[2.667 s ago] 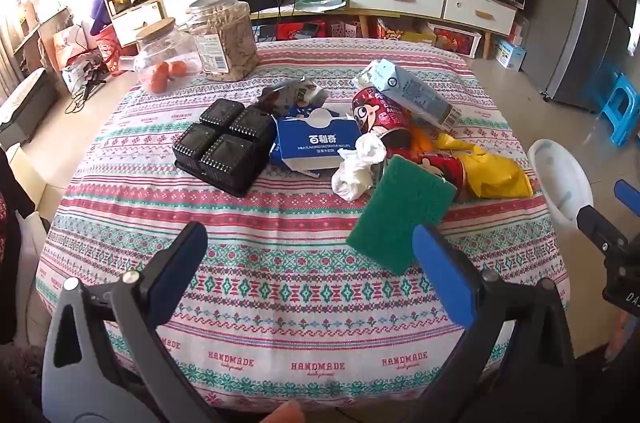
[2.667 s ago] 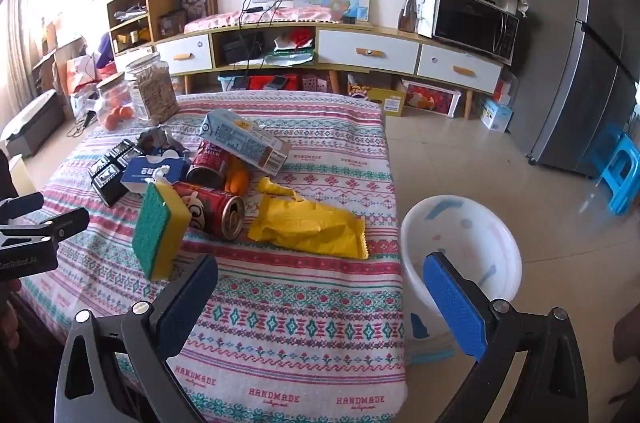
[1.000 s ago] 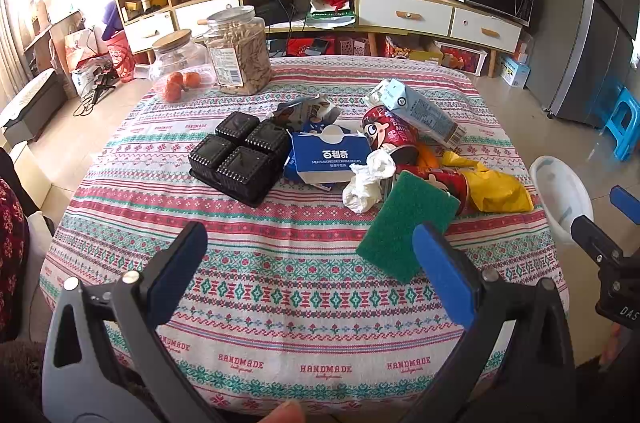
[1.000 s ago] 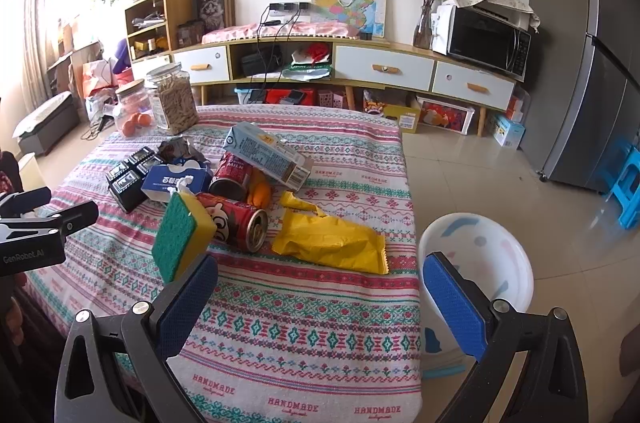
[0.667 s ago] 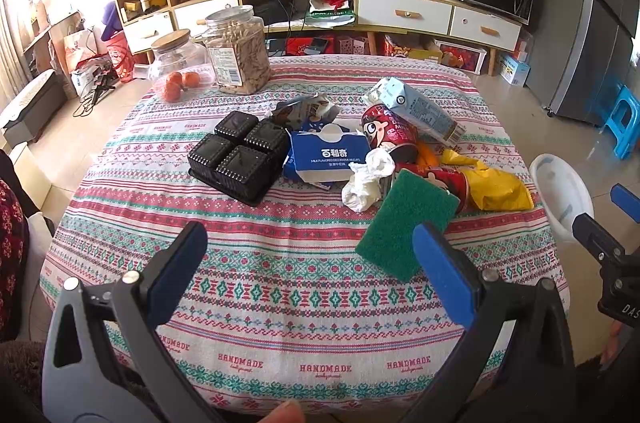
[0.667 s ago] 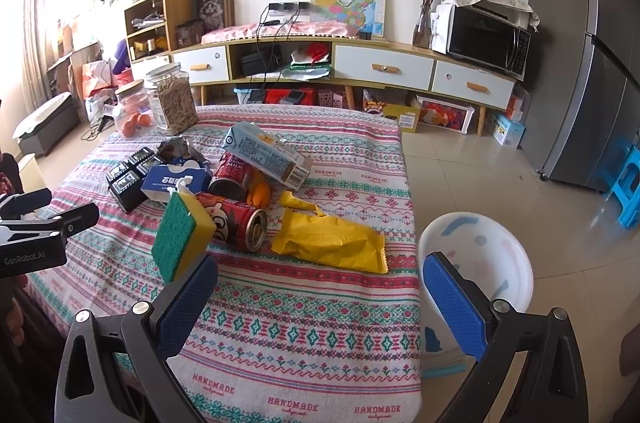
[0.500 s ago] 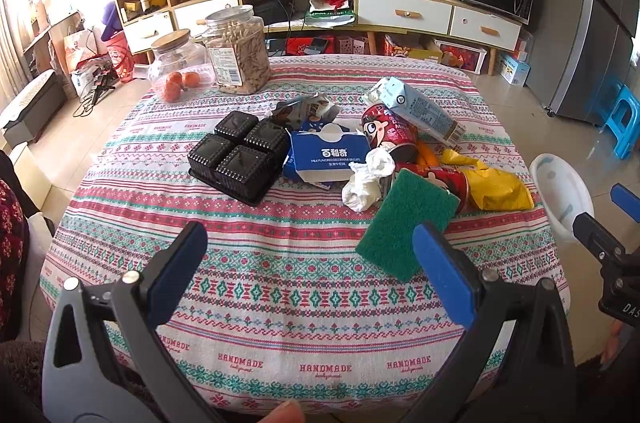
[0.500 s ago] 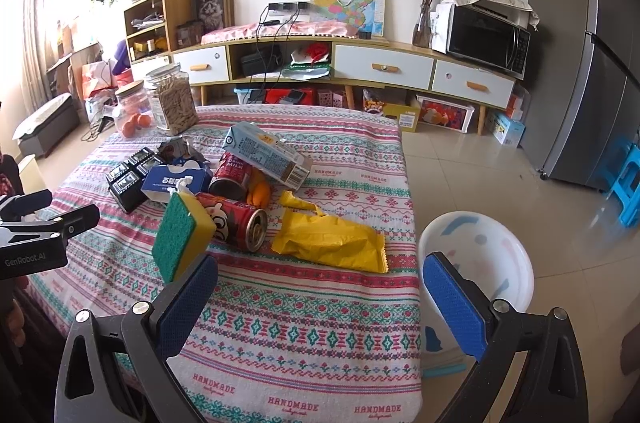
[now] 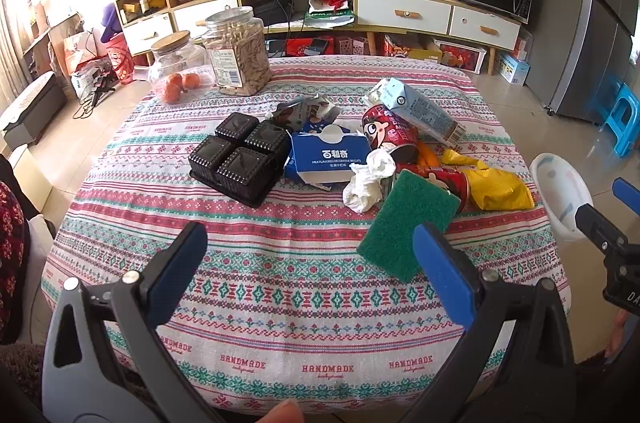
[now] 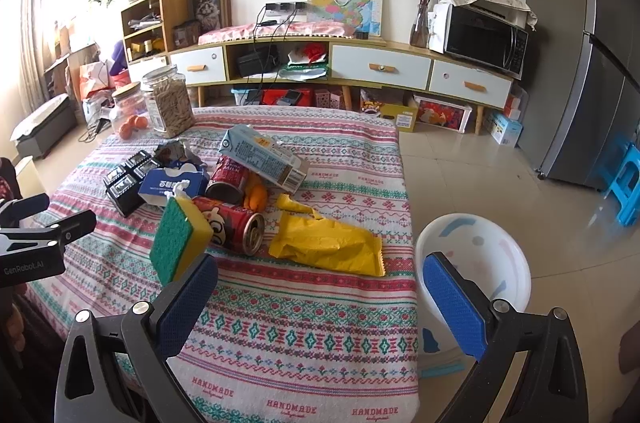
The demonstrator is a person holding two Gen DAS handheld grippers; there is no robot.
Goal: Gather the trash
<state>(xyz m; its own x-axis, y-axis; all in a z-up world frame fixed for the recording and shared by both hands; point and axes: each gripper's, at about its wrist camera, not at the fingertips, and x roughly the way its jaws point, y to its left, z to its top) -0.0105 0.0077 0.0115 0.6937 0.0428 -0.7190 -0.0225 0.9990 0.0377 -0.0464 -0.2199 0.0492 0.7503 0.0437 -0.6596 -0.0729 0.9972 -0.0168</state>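
A heap of trash lies on the patterned tablecloth [image 9: 280, 287]: a yellow wrapper [image 10: 326, 245], two red cans [image 10: 232, 225], a light blue carton [image 10: 264, 159], a crumpled white tissue [image 9: 366, 179], a blue tissue box [image 9: 330, 159], a black plastic tray [image 9: 240, 153] and a green and yellow sponge [image 10: 180, 239]. A white bin [image 10: 476, 263] stands on the floor beside the table's right edge. My left gripper [image 9: 310, 267] is open and empty over the table's near edge. My right gripper [image 10: 320, 299] is open and empty over the near right corner.
Two glass jars [image 9: 238, 51] stand at the table's far left. A low cabinet [image 10: 360, 63] with a microwave lines the back wall. A fridge [image 10: 600, 63] and a blue stool [image 10: 626, 179] are to the right.
Both grippers have risen and drawn back a little over the past few seconds; in the last second nothing has visibly moved.
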